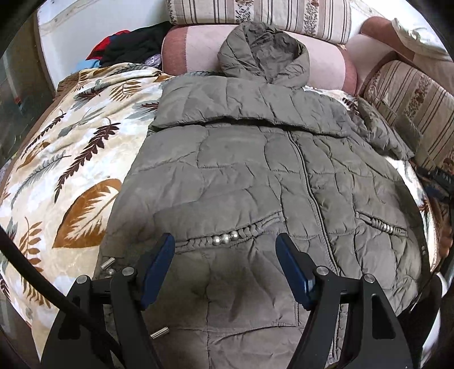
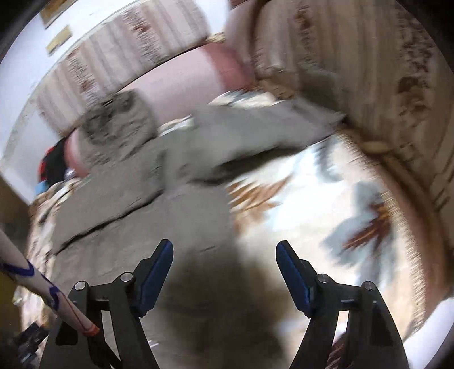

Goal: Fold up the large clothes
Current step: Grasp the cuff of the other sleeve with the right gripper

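Note:
A grey-green quilted hooded jacket (image 1: 255, 159) lies front up on a leaf-patterned blanket (image 1: 71, 159), its hood resting on a pink bolster. One sleeve is folded across the chest; the other sleeve (image 2: 255, 136) stretches out toward the striped cushions. My left gripper (image 1: 225, 241) hangs open over the lower front, above a braided pocket trim with silver beads (image 1: 225, 238); nothing is between its blue pads. My right gripper (image 2: 224, 247) is open and empty over the jacket's right edge, in a motion-blurred view.
Striped sofa cushions (image 1: 283, 14) line the back and right side. A pink bolster (image 1: 193, 48) lies under the hood. A pile of dark and red clothes (image 1: 127, 48) sits at the back left. A sleeve of the person (image 2: 42, 286) crosses the lower left.

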The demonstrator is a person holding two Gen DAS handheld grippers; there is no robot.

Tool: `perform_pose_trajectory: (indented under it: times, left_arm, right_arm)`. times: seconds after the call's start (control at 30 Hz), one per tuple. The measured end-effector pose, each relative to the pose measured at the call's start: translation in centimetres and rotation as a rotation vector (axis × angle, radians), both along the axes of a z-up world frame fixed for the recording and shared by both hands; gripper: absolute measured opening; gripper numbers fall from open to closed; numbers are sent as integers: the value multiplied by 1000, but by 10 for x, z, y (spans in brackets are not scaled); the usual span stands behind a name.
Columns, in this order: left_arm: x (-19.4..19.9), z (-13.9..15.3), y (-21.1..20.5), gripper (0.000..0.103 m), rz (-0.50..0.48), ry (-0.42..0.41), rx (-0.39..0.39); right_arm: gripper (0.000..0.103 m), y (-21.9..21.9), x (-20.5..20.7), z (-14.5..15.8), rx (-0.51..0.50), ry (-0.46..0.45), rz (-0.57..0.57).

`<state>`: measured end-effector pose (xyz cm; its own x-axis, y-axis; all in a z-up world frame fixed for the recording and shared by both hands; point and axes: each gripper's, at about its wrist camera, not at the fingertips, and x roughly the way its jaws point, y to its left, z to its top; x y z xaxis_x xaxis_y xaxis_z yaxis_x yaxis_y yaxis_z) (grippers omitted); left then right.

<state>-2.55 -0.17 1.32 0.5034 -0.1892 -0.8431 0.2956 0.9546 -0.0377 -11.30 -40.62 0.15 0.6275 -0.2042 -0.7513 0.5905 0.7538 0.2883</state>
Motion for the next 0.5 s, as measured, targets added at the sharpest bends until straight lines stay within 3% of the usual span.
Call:
perform_pose_trajectory:
  times: [0.1, 0.17, 0.5]
  left_arm:
    - [3, -5, -4, 72, 0, 13, 11]
    - [6, -9, -7, 72, -3, 24, 22]
    - [27, -39, -34, 72, -22, 90, 103]
  right_arm:
    - [76, -42, 0, -3, -48, 55, -97]
    - [59, -72, 6, -7, -87, 115, -147]
    - [57, -170, 63, -17, -184, 184, -220]
